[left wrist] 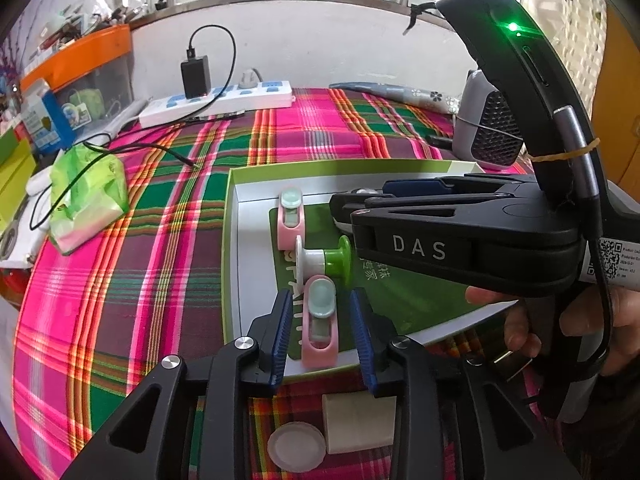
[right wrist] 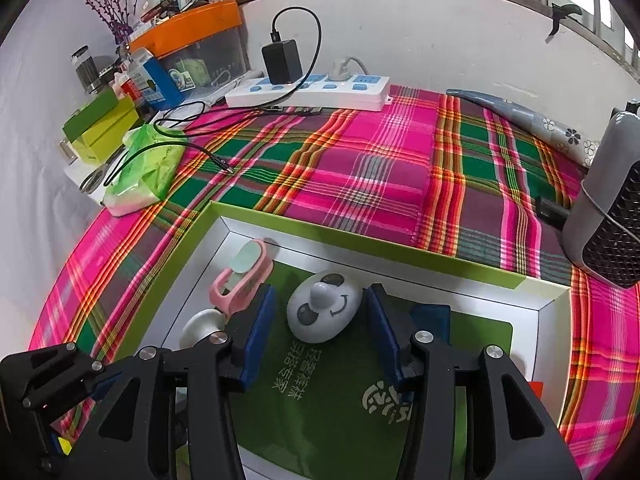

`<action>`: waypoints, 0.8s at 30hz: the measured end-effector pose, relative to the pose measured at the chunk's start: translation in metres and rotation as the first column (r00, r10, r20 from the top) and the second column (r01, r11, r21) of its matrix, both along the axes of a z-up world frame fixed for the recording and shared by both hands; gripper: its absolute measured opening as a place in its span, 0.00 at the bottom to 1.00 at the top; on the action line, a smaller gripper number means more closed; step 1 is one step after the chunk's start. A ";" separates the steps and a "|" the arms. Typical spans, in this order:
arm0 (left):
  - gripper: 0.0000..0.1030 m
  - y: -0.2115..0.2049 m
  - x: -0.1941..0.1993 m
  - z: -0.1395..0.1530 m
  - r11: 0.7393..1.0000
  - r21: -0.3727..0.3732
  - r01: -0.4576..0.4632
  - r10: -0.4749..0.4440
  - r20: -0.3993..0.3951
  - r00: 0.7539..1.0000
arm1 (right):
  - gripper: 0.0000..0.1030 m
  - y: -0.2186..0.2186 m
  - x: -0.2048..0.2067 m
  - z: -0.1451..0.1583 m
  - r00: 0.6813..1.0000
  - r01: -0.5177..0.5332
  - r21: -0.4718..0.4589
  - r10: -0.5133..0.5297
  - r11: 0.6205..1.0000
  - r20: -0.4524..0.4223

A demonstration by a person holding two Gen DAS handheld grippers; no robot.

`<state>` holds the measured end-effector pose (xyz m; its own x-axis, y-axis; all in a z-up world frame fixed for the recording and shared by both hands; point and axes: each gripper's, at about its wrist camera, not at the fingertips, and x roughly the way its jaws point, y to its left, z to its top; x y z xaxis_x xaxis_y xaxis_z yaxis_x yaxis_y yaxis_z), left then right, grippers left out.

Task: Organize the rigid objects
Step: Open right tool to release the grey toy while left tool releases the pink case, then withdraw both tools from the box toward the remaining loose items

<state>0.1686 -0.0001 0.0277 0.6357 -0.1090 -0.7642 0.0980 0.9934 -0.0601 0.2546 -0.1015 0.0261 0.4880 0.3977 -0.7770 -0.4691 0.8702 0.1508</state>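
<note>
L gripper (left wrist: 320, 336) was open astride pink clip (left wrist: 320, 322) at box tray (left wrist: 234, 240) near edge; R gripper (right wrist: 318, 332) open round panda piece (right wrist: 324, 312), tray centre. Advice: centre, close gently

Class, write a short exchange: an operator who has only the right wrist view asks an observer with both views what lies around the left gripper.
Operator: I see only a corner of the left gripper. Is anything between its fingers?
Observer: Yes. A pink clip lies in the tray between the fingers of the open left gripper, with a gap on each side.
Operator: Is anything outside the tray on that side?
Observer: A white block and a round lid sit side by side on the plaid cloth, just outside the tray's near edge.
</note>
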 end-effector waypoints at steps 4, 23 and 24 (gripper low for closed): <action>0.28 -0.001 -0.005 0.003 1.000 0.001 0.001 -0.001 0.007 1.000 | 0.48 0.000 -0.004 0.003 1.000 0.002 0.001 -0.002 1.000 0.009; 0.28 -0.004 -0.039 0.027 1.000 0.016 0.006 -0.007 0.064 0.998 | 0.48 -0.015 -0.043 0.029 0.997 0.037 0.039 -0.040 0.999 0.062; 0.28 -0.005 -0.040 0.028 1.000 0.015 0.007 -0.008 0.067 0.998 | 0.48 -0.015 -0.046 0.030 0.997 0.038 0.039 -0.041 0.998 0.067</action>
